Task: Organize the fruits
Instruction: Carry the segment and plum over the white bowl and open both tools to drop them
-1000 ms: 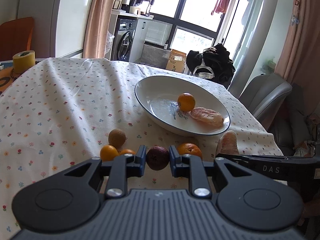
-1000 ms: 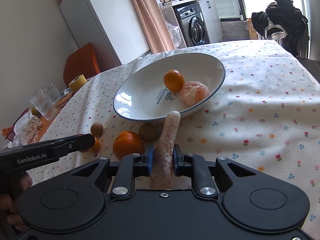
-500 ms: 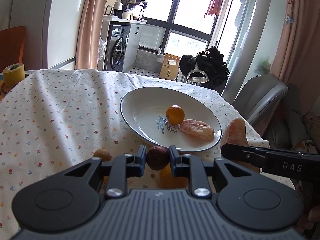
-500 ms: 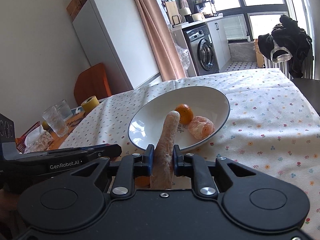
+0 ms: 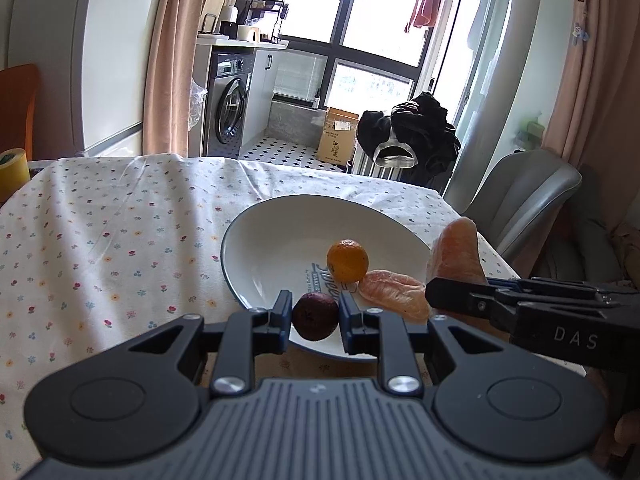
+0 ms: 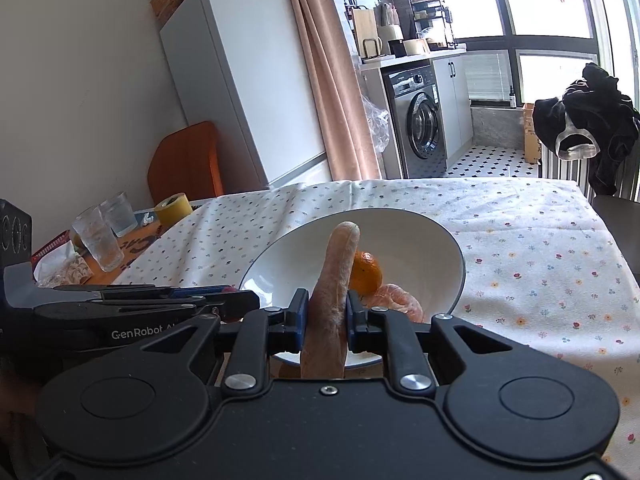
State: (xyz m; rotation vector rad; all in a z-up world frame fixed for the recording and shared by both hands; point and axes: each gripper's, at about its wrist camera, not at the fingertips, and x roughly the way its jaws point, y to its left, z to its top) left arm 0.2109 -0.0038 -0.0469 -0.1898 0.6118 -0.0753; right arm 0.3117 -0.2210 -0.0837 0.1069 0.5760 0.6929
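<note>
A white bowl point(image 5: 276, 248) point(image 6: 424, 240) with a dark rim sits on the flowered tablecloth and holds a small orange point(image 5: 347, 261) point(image 6: 366, 273) and a peeled pomelo segment point(image 5: 394, 290) point(image 6: 404, 302). My left gripper point(image 5: 314, 314) is shut on a dark purple round fruit point(image 5: 315, 316), held above the bowl's near rim. My right gripper point(image 6: 327, 322) is shut on another peeled pomelo segment point(image 6: 332, 280) point(image 5: 456, 252), which stands upright at the bowl's near right edge. The loose fruits on the cloth are hidden below the grippers.
Two glasses point(image 6: 98, 240) and a roll of yellow tape point(image 6: 173, 208) stand at the table's far left. A grey chair point(image 5: 520, 196) is past the right table edge, and an orange chair point(image 6: 186, 160) stands at the far left. The cloth point(image 5: 100, 240) left of the bowl is bare.
Both grippers have risen and moved forward with their fruits, from low over the loose fruits on the cloth to the bowl's near rim. The loose fruits have dropped out of view.
</note>
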